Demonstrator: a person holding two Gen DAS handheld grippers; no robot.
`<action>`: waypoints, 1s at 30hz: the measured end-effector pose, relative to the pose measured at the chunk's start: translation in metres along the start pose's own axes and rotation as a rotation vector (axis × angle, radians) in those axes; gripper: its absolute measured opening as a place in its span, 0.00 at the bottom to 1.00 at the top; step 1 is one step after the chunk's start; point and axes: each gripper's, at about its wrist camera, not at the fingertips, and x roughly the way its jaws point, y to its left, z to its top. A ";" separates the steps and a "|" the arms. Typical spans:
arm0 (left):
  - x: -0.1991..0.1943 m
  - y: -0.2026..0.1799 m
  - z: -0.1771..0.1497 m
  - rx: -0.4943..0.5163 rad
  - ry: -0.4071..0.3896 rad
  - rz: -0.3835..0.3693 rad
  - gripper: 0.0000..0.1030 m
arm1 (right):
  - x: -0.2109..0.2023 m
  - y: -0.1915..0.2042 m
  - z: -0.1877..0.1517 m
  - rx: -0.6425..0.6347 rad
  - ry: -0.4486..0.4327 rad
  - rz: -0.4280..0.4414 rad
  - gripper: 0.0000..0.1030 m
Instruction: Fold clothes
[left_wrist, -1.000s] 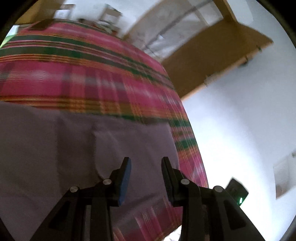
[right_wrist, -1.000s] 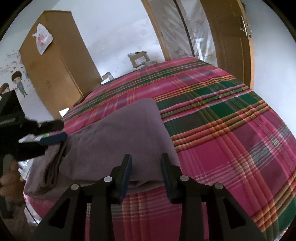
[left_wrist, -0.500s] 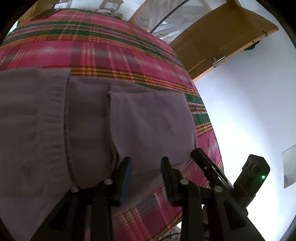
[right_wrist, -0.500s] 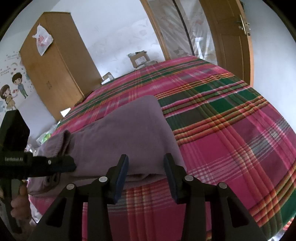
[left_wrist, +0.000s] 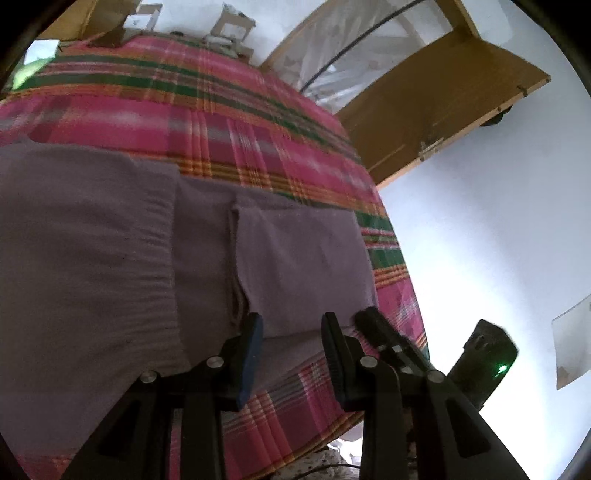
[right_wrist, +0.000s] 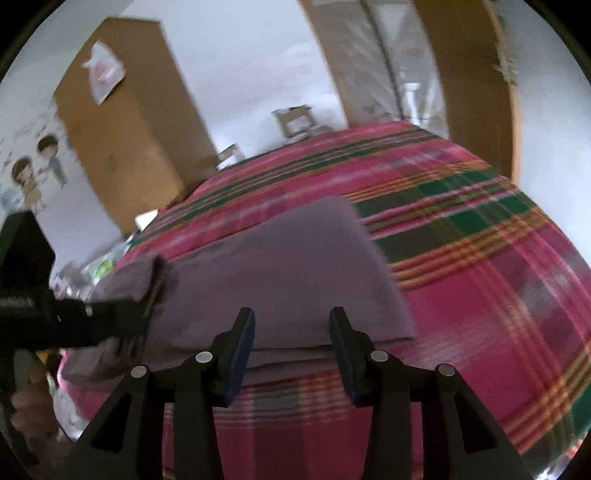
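Two tools frame a mauve knitted garment (left_wrist: 122, 266) that lies folded near the lower edge of a bed covered by a pink, green and orange plaid bedspread (left_wrist: 229, 122). In the left wrist view the left tool (left_wrist: 291, 325) sits at bottom centre with its jaws apart and nothing pinched between them; behind the tips lies the near fold of the garment, with a ribbed band running down the left of the frame. The right tool (left_wrist: 373, 325) pokes in at the lower right of that view, close beside the left one, over the garment's near right corner. In the right wrist view the right tool (right_wrist: 291, 321) has just been opening; its jaws stand apart, empty, just in front of the garment's near edge (right_wrist: 280, 266). At the left of this frame the left tool (right_wrist: 140, 314) reaches over the garment's bunched end, and a hand (right_wrist: 26, 402) shows below it at the lower left edge. A wooden wardrobe (right_wrist: 129, 122) stands in the upper left, and a wooden door (left_wrist: 436, 96) in the upper right of the left view.
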 end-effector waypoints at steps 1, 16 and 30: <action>-0.005 0.000 -0.001 0.003 -0.011 0.008 0.32 | 0.003 0.008 0.000 -0.031 0.005 0.001 0.45; -0.048 0.035 -0.008 -0.034 -0.122 0.121 0.32 | 0.051 0.079 0.000 -0.309 0.088 -0.059 0.45; -0.075 0.083 -0.013 -0.130 -0.174 0.143 0.32 | 0.071 0.103 0.010 -0.351 0.113 -0.036 0.46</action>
